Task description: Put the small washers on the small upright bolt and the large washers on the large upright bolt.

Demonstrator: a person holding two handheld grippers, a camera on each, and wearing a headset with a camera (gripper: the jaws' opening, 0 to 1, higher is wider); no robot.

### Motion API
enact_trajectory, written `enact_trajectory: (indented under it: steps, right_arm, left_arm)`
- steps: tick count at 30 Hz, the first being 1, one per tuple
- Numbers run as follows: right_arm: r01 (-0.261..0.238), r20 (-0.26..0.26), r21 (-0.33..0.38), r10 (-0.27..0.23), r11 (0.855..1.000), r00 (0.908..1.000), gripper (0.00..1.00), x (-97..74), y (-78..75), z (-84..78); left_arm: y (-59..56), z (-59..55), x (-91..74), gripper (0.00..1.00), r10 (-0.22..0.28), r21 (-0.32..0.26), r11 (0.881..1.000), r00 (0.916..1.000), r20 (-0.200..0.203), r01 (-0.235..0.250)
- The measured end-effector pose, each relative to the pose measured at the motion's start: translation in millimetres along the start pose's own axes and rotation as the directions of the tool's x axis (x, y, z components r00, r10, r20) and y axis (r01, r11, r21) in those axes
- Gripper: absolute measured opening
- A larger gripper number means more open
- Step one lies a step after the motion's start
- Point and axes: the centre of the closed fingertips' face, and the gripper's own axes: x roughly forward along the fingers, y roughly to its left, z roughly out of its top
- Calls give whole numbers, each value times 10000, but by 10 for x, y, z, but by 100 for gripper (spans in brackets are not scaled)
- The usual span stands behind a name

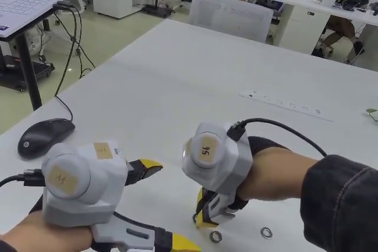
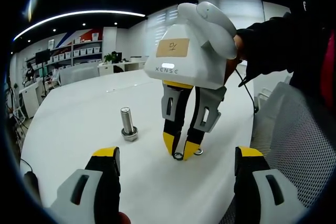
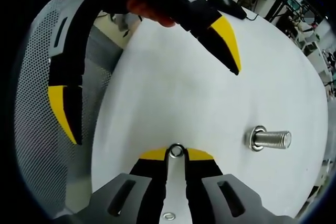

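My right hand-held gripper (image 3: 177, 154) grasps a washer (image 3: 177, 150) on the table (image 1: 177, 87). The left hand-held gripper (image 1: 165, 205) hangs released. No washer is threaded onto the bolt (image 2: 126, 121) yet, I judge; another washer (image 1: 266, 232) lies loose.

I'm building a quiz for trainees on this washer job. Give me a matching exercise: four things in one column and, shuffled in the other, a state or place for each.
Things
1. left yellow-tipped claw
2. right yellow-tipped claw
3. silver threaded steel bolt
4. black plastic computer mouse

States or places
A. stands upright on the white table
B. shut on a small silver metal washer
C. open wide
D. lies near the table's left edge

Pairs: 1-C, 2-B, 3-A, 4-D
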Motion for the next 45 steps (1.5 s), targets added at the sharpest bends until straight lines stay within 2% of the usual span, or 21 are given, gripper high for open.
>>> enact_trajectory:
  steps: [9, 24, 45]
  right_arm:
    - [67, 147, 351, -73, 9994, 9999, 13, -142, -45, -28]
    - [512, 228, 1035, -539, 9933, 9983, 13, -540, -161, -245]
    - [849, 186, 1595, -890, 9835, 9959, 13, -839, -200, -491]
  left_arm:
    - [-13, 20, 31, 90, -116, 73, 9999, 9999, -22, 116]
    - [-40, 80, 110, 91, -410, 225, 9989, 9992, -19, 411]
    - [-78, 126, 221, 91, -738, 385, 9965, 9972, -96, 742]
